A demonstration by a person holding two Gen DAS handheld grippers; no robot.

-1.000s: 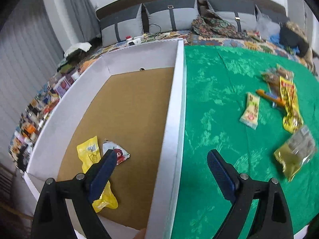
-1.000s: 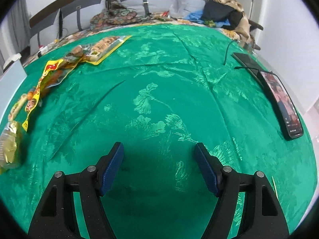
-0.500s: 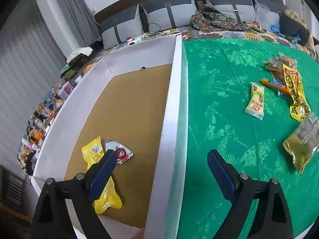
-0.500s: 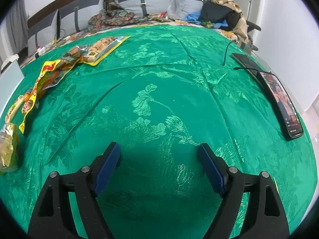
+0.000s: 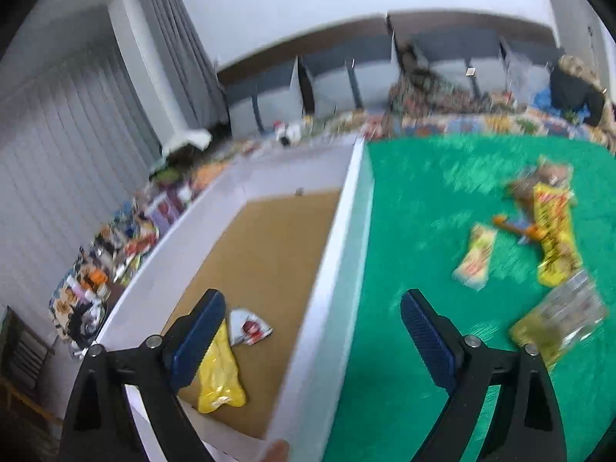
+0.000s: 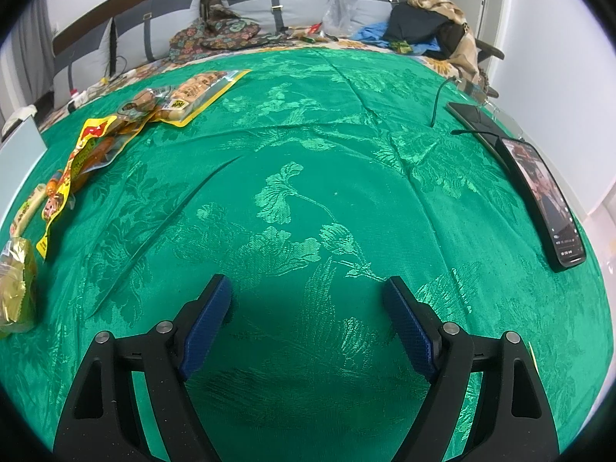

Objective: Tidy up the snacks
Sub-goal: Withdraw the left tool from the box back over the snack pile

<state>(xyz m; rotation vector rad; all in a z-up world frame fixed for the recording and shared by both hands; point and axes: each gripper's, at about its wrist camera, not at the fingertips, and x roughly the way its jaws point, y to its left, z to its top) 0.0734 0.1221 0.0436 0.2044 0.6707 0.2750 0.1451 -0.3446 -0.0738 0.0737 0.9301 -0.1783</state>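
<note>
Two packets in box: yellow packet [image 5: 219, 369] and small white-and-red packet [image 5: 250, 331] lie flat on the brown floor of the white box [image 5: 335, 269], at its near end; judged already sorted.
Box position: stands on the left edge of the green cloth [image 6: 308, 200], its long right wall against the snack area, so a packet only has to clear one wall.
Left tool [image 5: 312, 331]: jaws wide, nothing between them; they have just been opening further. It straddles the box's right wall, one pad over the box floor, the other over the cloth. Judged: empty and free to fetch the next packet.
Left view quality: blurred, print on packets unreadable.
Snacks left out: pale bar packet [image 5: 475, 261], orange stick [image 5: 516, 227], long yellow packet [image 5: 554, 238], clear bag with gold contents [image 5: 558, 323], brown bag [image 5: 539, 181] at the far end; clustered right of the box, some overlapping.
Right tool [image 6: 308, 319]: jaws wide, empty, hovering over bare cloth, well apart from the snacks at its far left. Judged: parked to keep clear of the left tool's path.
Non-task items: phone [image 6: 546, 200] and cable at the cloth's right edge, away from the work.
Progress (judgement): early; most packets not yet in the box.
</note>
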